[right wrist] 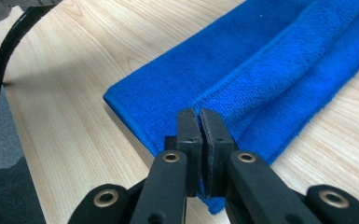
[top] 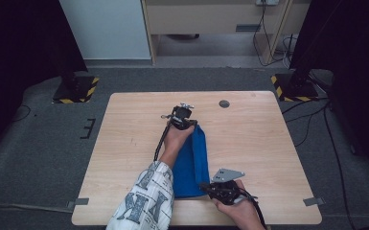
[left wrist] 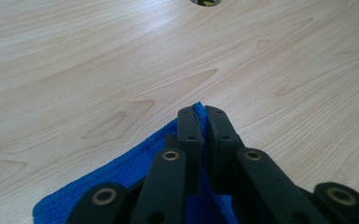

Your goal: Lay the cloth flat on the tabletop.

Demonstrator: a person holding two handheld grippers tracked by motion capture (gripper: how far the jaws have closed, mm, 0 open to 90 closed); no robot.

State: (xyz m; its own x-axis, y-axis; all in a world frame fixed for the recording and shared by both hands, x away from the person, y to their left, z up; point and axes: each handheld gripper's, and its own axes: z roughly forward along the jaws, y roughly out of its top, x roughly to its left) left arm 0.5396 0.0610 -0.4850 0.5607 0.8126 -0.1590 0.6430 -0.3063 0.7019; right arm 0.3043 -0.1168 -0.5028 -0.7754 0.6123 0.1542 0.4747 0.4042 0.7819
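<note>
Towel [top: 192, 163] (blue, folded lengthwise) lies mid-table [top: 249, 143], long axis running from near edge toward far edge; left gripper [top: 188, 125] pinches its far corner, right gripper [top: 206, 187] its near corner, both clamped.

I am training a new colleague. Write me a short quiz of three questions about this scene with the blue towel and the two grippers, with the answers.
1. True or false: the left gripper is shut on the far corner of the blue towel.
2. Where does the right gripper hold the towel? A) a near corner B) the middle C) nowhere
3. Fill in: the towel lies folded on the wooden ____.

Key:
1. True; in the left gripper view the jaws pinch the corner.
2. A; the right gripper view shows the jaws closed on the edge.
3. table
</note>
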